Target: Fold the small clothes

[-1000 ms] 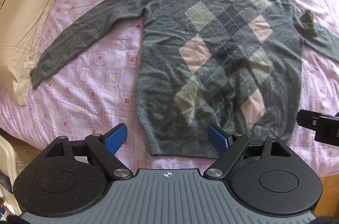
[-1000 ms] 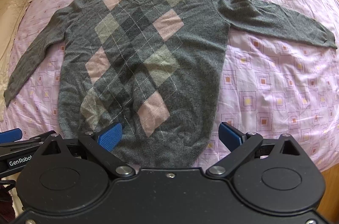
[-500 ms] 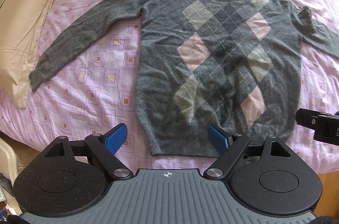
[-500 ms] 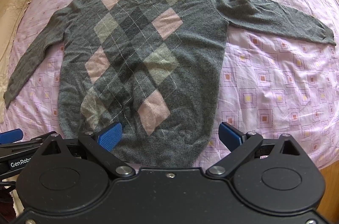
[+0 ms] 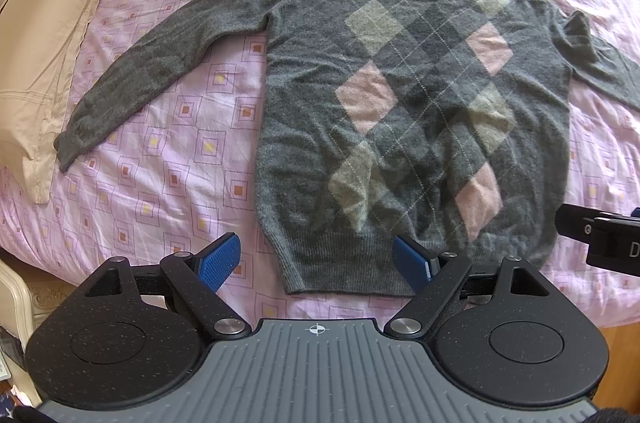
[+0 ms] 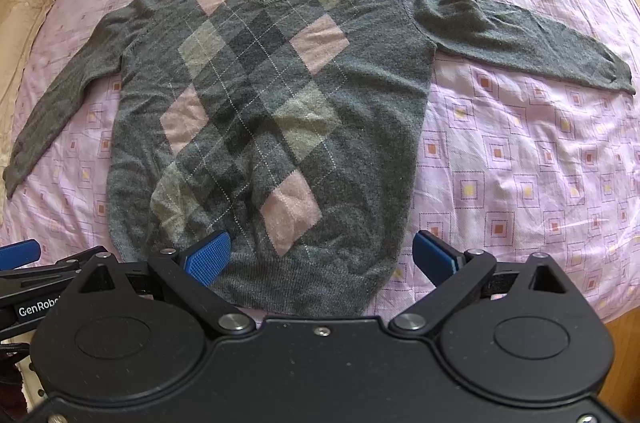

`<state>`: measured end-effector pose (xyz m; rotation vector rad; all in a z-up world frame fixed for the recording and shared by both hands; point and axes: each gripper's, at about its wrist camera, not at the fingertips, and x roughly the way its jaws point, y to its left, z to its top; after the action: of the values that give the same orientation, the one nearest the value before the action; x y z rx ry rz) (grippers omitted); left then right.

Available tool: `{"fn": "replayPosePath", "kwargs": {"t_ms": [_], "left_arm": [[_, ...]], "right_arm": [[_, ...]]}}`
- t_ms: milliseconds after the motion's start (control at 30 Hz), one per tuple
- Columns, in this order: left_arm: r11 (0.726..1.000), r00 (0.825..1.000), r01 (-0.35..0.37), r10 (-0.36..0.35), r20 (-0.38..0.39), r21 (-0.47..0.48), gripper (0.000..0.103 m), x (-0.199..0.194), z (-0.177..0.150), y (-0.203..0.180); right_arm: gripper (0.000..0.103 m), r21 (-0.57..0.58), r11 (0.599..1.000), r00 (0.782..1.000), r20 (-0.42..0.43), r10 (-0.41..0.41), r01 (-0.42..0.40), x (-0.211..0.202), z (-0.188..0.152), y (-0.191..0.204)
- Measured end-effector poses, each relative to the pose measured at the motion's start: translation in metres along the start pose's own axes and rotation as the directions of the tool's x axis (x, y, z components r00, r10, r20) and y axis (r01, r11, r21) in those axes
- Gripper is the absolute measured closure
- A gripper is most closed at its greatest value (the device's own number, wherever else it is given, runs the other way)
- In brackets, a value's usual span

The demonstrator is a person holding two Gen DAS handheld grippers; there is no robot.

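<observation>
Sweater (image 5: 400, 95) flat and face-up on pink patterned bedspread (image 5: 168, 151), both sleeves spread outward.
I note grey argyle knit, V-neck away from me, ribbed hem nearest my grippers. My left gripper (image 5: 316, 259) and right gripper (image 6: 320, 257) hover at the hem, fingers spread wide, grasping nothing. Lettering "GenRobo" is legible on the left unit in the right view, then cut off. Cream pillowcase (image 5: 44, 35) lies just beside the left cuff.

One grey argyle sweater (image 5: 400, 111), one pink patterned bedsheet (image 5: 172, 159), one cream pillow (image 5: 44, 35), two tongs (image 5: 316, 261) (image 6: 324, 257)
</observation>
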<state>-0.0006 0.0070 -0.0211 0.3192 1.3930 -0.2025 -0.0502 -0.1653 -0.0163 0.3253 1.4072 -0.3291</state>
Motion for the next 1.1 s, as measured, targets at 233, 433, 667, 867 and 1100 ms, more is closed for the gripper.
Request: {"fn": "replayPosePath", "kwargs": {"t_ms": [233,433,667,867,1100], "left_arm": [[1.000,1.000,-0.001,0.001,-0.019,0.001,0.020,0.004,0.004,0.001],[1.000,0.999,-0.002,0.003,-0.037,0.004,0.020,0.009,0.008,0.002],[1.000,0.999,0.005,-0.004,-0.053,0.005,0.020,0.015,0.013,0.004],[1.000,0.997,0.019,-0.018,-0.069,0.006,0.020,0.020,0.020,0.007],[0.999,0.995,0.033,-0.032,-0.094,0.010,0.020,0.028,0.026,0.014]], "right_arm": [[0.005,-0.018,1.000,1.000,-0.017,-0.018,0.018,0.004,0.003,0.005],[0.005,-0.024,0.999,0.999,-0.034,-0.024,0.023,0.010,0.004,0.009],[0.005,-0.022,0.999,0.998,-0.048,-0.028,0.027,0.015,0.008,0.012],[0.005,-0.011,0.999,0.997,-0.064,-0.031,0.031,0.020,0.010,0.015],[0.006,0.000,0.999,0.996,-0.082,-0.045,0.046,0.026,0.013,0.021]]}}
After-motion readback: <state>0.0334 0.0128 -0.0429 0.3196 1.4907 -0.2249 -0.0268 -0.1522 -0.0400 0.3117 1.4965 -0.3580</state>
